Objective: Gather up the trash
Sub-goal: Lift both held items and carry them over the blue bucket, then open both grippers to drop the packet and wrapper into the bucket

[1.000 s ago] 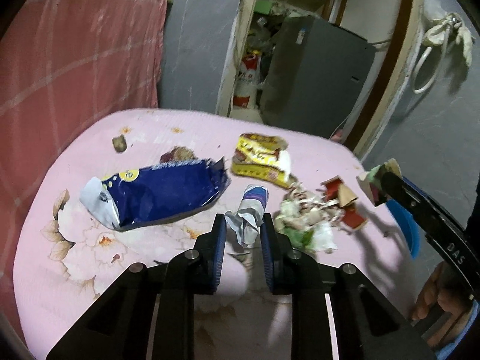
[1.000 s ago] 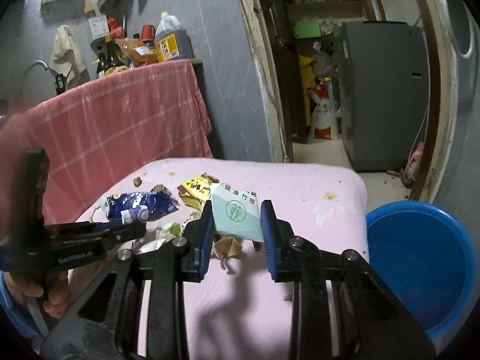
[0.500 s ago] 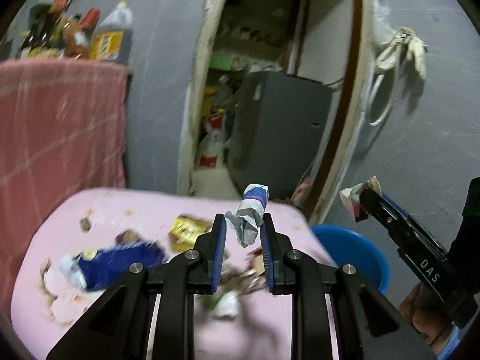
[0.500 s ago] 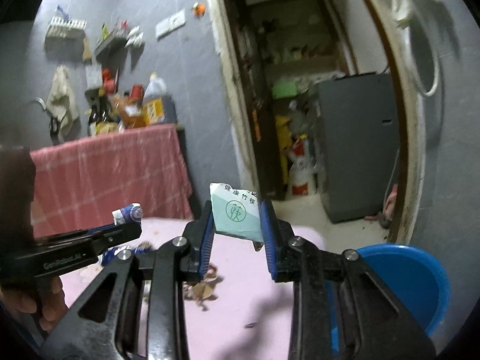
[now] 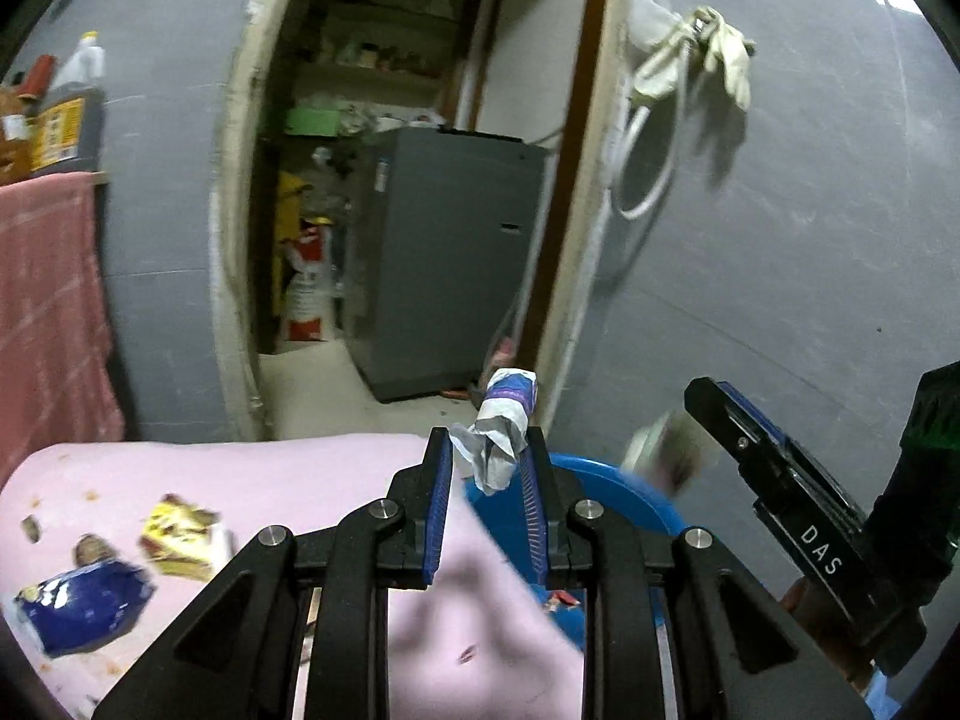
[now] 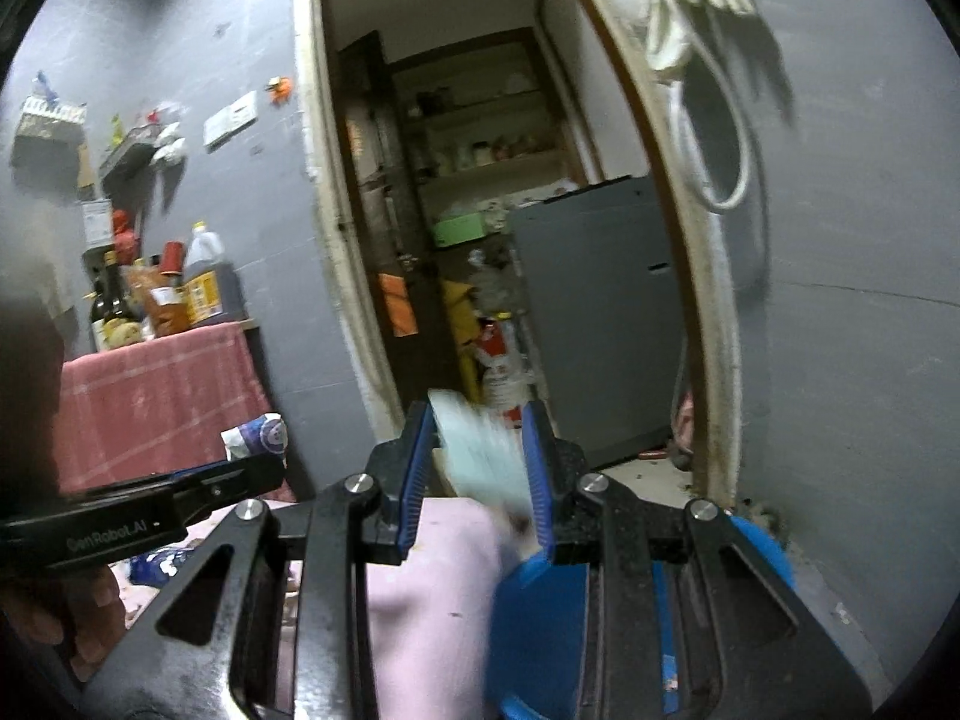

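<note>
My left gripper [image 5: 487, 483] is nearly closed, its blue-padded jaws pinching a crumpled white-and-purple paper wrapper [image 5: 501, 432] that sticks up above the fingertips. Far left on the pink cloth-covered table [image 5: 252, 480] I see a torn blue foil snack bag [image 5: 78, 606], then a yellow snack packet [image 5: 180, 534]. Right of the held wrapper, past the table's edge and lower down, sits the round blue plastic basin [image 5: 606, 495]. Further right, my right gripper [image 6: 480, 462] is also narrowly closed, clamping a pale green-and-white paper packet [image 6: 480, 450], blurred in both views. From its own camera the basin [image 6: 540, 618] shows just below and beyond its fingers. A white glove [image 5: 720, 48] hangs on the grey wall.
</note>
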### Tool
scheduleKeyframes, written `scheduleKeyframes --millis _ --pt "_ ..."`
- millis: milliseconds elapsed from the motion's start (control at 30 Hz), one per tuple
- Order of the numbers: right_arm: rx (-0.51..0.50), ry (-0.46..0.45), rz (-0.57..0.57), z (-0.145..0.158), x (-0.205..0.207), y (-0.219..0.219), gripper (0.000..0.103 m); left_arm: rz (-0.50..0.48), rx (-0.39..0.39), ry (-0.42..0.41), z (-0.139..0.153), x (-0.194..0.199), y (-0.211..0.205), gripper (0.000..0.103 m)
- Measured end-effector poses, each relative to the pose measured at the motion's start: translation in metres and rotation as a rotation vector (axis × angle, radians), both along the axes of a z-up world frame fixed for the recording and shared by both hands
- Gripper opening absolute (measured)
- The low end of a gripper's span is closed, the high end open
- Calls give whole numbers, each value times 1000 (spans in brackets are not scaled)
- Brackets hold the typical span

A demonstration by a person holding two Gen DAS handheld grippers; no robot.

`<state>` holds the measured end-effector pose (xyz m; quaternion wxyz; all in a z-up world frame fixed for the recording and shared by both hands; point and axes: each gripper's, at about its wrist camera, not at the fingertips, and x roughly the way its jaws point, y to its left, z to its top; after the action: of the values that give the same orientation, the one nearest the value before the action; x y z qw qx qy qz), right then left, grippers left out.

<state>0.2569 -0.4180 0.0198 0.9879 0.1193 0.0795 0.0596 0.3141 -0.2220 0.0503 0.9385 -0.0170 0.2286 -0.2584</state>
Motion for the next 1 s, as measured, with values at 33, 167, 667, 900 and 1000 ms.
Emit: scheduleKeyframes --millis 33,167,667,900,1000 --pt "4 7 -10 -1 1 -4 31 -12 4 8 -1 3 -7 19" --pt "31 56 -54 -8 8 -21 31 -48 23 77 -10 22 -31 19" --pt "94 131 -114 -18 19 -45 44 -106 96 269 -54 58 -68 30" --pt "92 129 -118 -18 18 -46 54 -86 101 294 -62 60 -62 42" --pt "94 125 -118 -17 18 -46 60 -66 85 289 -59 59 -53 51"
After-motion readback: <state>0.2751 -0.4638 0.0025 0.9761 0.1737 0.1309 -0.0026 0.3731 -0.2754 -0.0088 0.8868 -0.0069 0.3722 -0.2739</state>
